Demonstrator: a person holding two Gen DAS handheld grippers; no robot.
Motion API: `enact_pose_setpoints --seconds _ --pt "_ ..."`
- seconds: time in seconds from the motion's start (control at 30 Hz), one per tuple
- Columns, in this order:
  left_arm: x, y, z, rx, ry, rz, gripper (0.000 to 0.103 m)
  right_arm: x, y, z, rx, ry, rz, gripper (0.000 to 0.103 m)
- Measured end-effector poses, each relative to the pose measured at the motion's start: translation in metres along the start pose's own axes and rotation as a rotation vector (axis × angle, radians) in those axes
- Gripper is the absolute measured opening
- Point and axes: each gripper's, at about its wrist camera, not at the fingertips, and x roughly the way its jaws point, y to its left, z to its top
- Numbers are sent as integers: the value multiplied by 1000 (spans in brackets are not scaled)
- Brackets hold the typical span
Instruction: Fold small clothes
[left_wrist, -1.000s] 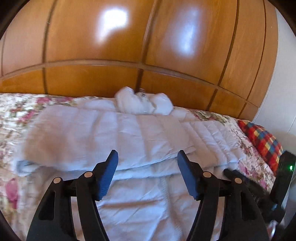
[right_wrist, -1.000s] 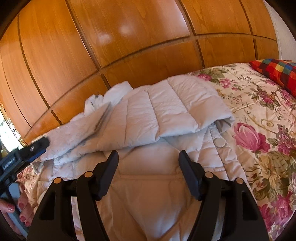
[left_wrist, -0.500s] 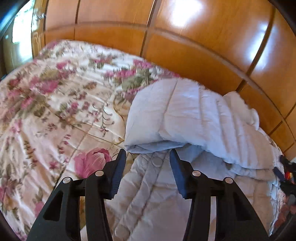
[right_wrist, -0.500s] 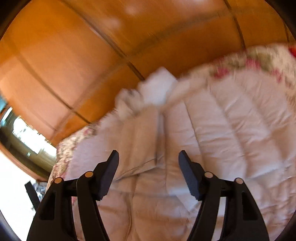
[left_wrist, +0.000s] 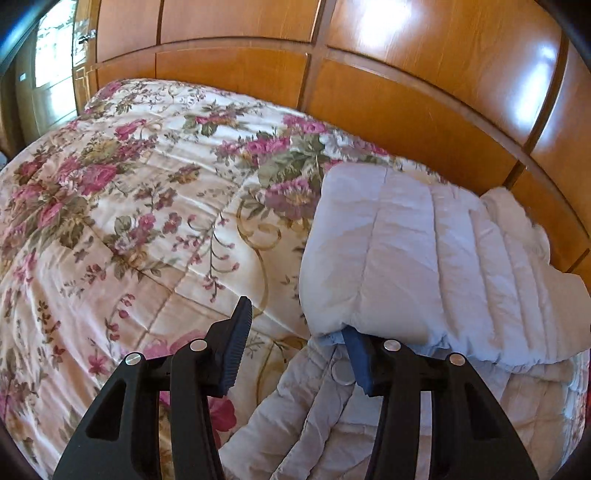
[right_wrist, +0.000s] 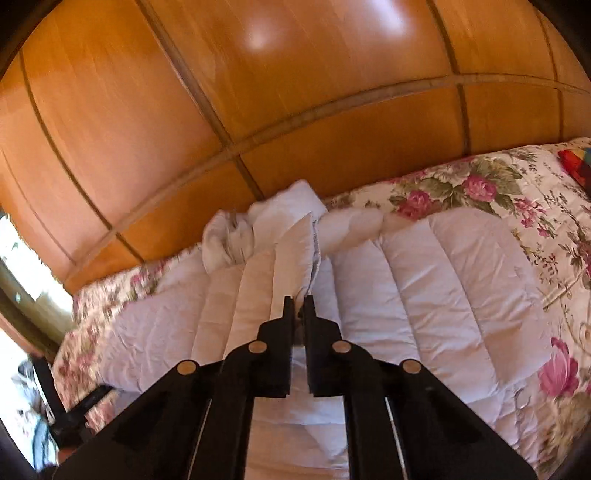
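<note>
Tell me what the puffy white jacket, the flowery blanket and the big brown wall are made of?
The puffy jacket looks like thin, slightly crinkly fabric, maybe nylon, stuffed with soft padding: stitched lines split it into plump bands. The flowery blanket seems to be quilted printed cloth, perhaps cotton, matte with sewn seams. The brown wall looks like glossy varnished wood panels: window light reflects off them.

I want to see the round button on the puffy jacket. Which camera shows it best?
The left wrist view. The round snap button shows plainly on the puffy jacket, just under the folded sleeve edge, between the open fingers of the left hand-held gripper. In the right wrist view I cannot find the button; the quilted folds and the right hand-held gripper show instead.
</note>
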Motion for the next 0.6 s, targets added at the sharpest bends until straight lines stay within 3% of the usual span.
enact_pose_setpoints --seconds 0.13,0.23,0.33,0.4,0.5,0.6 --pt "7 6 -3 -31 18 -10 48 26 -14 -23 -2 81 -27 6" --pt "-2 17 -9 -51 26 -28 48 29 -24 -29 19 68 -31 7" --pt "-22 27 -20 -38 20 -11 48 19 -29 -28 47 57 -7 30" --pt "-44 32 -22 -34 -47 -25 48 3 -29 -25 37 19 -2 48" --pt "-67 19 -13 7 -153 -22 48 -19 -18 -19 -7 -65 -14 49" --pt "-63 -14 6 83 -163 -49 48 -16 6 -8 -92 -76 -24 49"
